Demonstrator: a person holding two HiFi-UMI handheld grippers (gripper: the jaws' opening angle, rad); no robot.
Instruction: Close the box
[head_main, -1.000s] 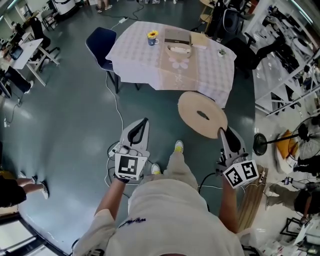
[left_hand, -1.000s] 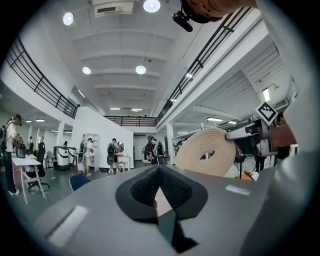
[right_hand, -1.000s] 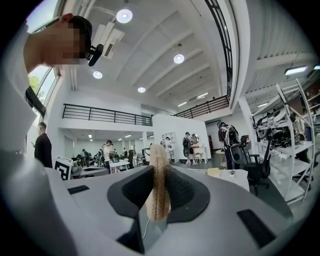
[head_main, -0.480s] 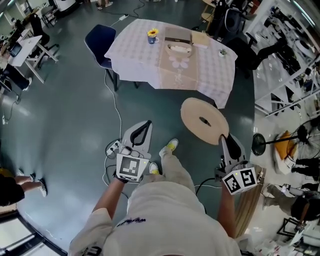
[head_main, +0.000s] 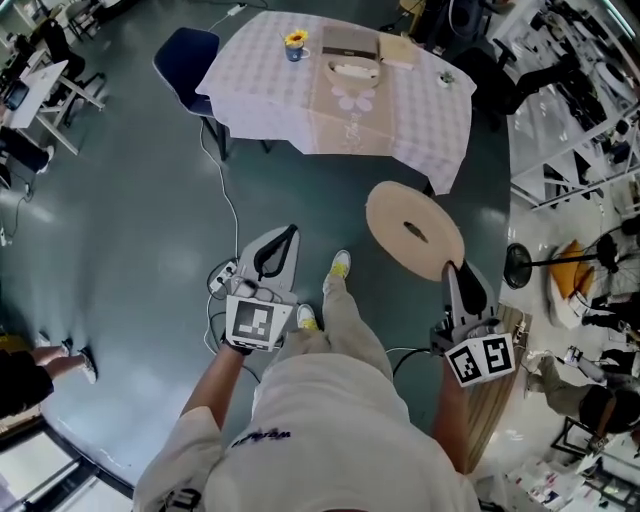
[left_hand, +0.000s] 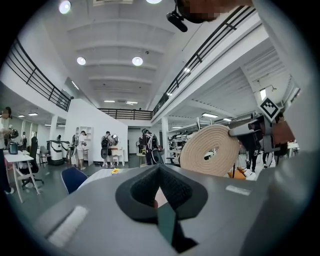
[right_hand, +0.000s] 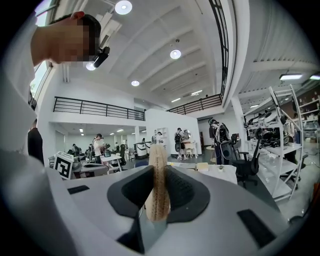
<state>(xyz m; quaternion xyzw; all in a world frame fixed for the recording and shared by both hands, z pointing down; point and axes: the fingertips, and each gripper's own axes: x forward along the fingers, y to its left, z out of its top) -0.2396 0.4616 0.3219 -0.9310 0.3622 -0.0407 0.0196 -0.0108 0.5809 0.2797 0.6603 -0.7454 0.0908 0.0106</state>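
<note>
A round woven lid (head_main: 415, 230) hangs flat over the floor, with my right gripper (head_main: 455, 272) shut on its near rim. In the right gripper view the lid (right_hand: 159, 190) stands edge-on between the pads. My left gripper (head_main: 278, 240) is held out at the left, jaws together with nothing in them. From the left gripper view the lid (left_hand: 210, 150) shows as a disc to the right. The open round box (head_main: 352, 72) sits far ahead on the table (head_main: 430, 120), on a beige runner.
The table has a white cloth, a cup of yellow flowers (head_main: 294, 45) and a flat box (head_main: 350, 43). A blue chair (head_main: 185, 60) stands at its left. Cables and a power strip (head_main: 222, 275) lie on the floor by my feet. A lamp stand (head_main: 518, 268) is at the right.
The person has stepped forward, one yellow shoe now ahead. Both grippers and the lid have kept their hold and spacing. The table has slid toward the top of the view.
</note>
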